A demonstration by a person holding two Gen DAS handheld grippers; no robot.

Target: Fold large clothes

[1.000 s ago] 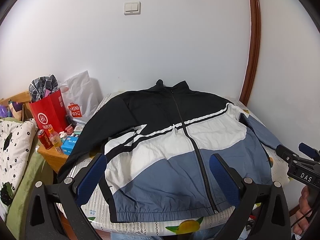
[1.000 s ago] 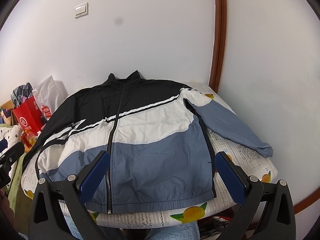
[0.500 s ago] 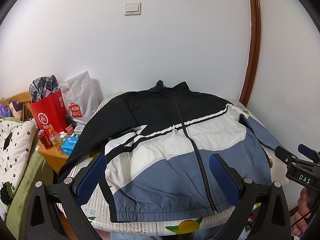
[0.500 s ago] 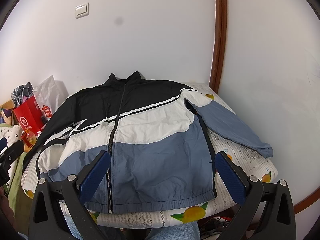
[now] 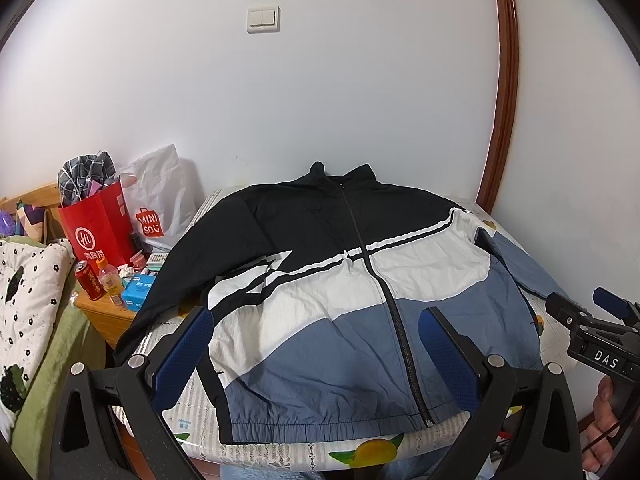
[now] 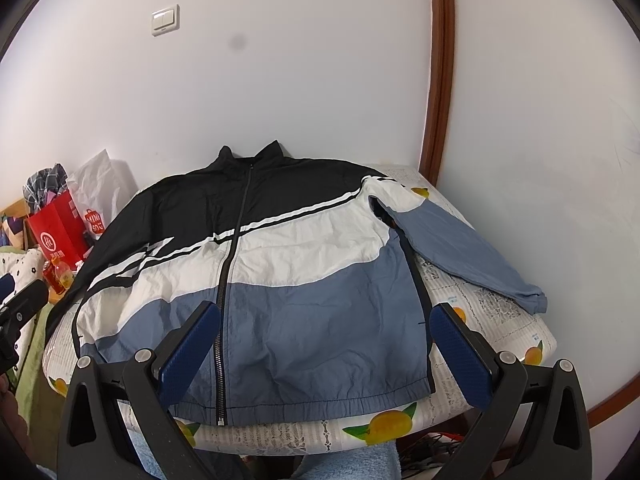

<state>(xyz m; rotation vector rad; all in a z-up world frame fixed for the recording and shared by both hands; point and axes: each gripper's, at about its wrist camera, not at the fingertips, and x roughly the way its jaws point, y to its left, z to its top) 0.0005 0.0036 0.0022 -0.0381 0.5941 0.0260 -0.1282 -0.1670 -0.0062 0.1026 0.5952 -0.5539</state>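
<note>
A zipped jacket [image 5: 340,300] in black, white and blue lies flat, front up, on a small table with a lemon-print cover [image 5: 280,448], collar toward the wall. It also shows in the right wrist view [image 6: 280,280], with its blue right sleeve [image 6: 460,252] spread out to the side. Its black left sleeve [image 5: 168,280] hangs over the left edge. My left gripper [image 5: 316,336] is open and empty, held above the jacket's hem. My right gripper [image 6: 324,328] is open and empty above the hem too.
A wooden nightstand [image 5: 104,316] at the left holds a red paper bag [image 5: 96,228], a white Miniso bag [image 5: 160,204], a can and a bottle. A bed with a dotted quilt [image 5: 28,280] lies further left. A brown door frame [image 5: 500,100] stands behind the table.
Almost nothing has moved. Both grippers stay open above the hem with only a slight drift of view.
</note>
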